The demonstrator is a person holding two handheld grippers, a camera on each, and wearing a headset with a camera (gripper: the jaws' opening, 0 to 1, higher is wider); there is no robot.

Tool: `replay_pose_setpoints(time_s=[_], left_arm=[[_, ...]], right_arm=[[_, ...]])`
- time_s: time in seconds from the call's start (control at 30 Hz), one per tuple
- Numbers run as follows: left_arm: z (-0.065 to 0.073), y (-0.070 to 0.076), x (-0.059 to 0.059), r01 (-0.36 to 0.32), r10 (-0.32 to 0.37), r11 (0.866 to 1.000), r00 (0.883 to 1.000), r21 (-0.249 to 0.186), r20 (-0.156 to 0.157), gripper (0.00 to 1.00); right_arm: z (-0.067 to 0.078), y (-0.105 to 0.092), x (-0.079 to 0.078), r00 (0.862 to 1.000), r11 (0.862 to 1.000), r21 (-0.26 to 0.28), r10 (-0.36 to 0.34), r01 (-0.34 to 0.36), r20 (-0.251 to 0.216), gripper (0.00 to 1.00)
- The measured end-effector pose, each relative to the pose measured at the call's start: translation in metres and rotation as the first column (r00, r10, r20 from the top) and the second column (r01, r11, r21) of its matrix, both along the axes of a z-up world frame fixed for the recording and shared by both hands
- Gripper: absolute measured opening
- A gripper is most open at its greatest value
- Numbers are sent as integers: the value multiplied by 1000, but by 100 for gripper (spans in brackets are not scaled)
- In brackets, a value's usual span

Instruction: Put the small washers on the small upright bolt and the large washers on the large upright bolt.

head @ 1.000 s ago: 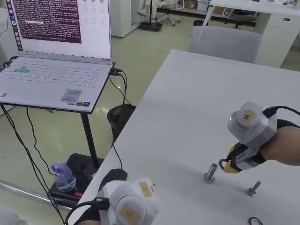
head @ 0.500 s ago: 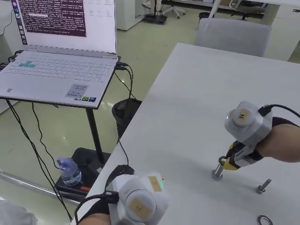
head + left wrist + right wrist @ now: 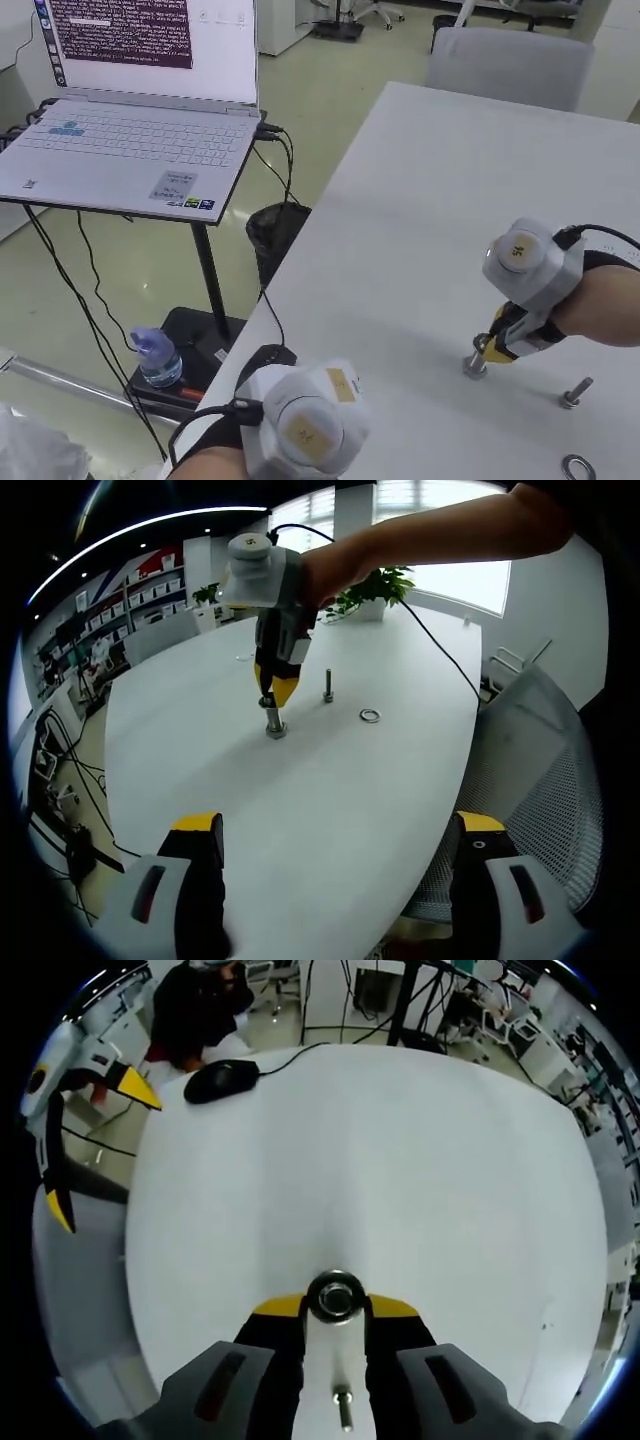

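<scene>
On the white worktop (image 3: 420, 230), the right tool (image 3: 492, 348) pinches a washer (image 3: 335, 1297) right at the top of the large bolt (image 3: 475, 364). The left tool (image 3: 335, 825) gapes wide, empty. The washer looks hard, light and slippery, so hold its rim.

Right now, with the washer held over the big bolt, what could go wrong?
1. The right gripper holds the washer right at the top of the large bolt; let go off-centre, it may snag or drop onto the table.
2. The bolt seems to stand loose, so a sideways nudge from the jaws could tip it.
3. The small bolt stands close by and could get knocked on the way out.
</scene>
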State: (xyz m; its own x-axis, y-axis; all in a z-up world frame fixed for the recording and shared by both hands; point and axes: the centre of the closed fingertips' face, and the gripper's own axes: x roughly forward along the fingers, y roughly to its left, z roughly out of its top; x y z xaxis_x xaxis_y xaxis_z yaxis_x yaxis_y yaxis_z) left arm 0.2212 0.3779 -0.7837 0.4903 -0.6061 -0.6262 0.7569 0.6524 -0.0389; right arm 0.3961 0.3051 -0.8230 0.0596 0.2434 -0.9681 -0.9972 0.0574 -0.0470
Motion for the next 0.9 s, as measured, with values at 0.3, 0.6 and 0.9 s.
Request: replay_pose_setpoints(time_s=[0.3, 0.6, 0.9], left_arm=[[-2, -1, -1, 0, 0, 1000, 1000, 0, -7, 93], [-5, 1, -2, 3, -3, 1000, 1000, 3, -13, 92], [-4, 3, -4, 6, -6, 1000, 1000, 3, -16, 91]], right_arm=[[-10, -2, -2, 1000, 1000, -1, -16, 16, -1, 22], [-20, -2, -6, 1000, 1000, -14, -26, 26, -6, 22], [-29, -2, -5, 999, 999, -21, -36, 35, -12, 23]])
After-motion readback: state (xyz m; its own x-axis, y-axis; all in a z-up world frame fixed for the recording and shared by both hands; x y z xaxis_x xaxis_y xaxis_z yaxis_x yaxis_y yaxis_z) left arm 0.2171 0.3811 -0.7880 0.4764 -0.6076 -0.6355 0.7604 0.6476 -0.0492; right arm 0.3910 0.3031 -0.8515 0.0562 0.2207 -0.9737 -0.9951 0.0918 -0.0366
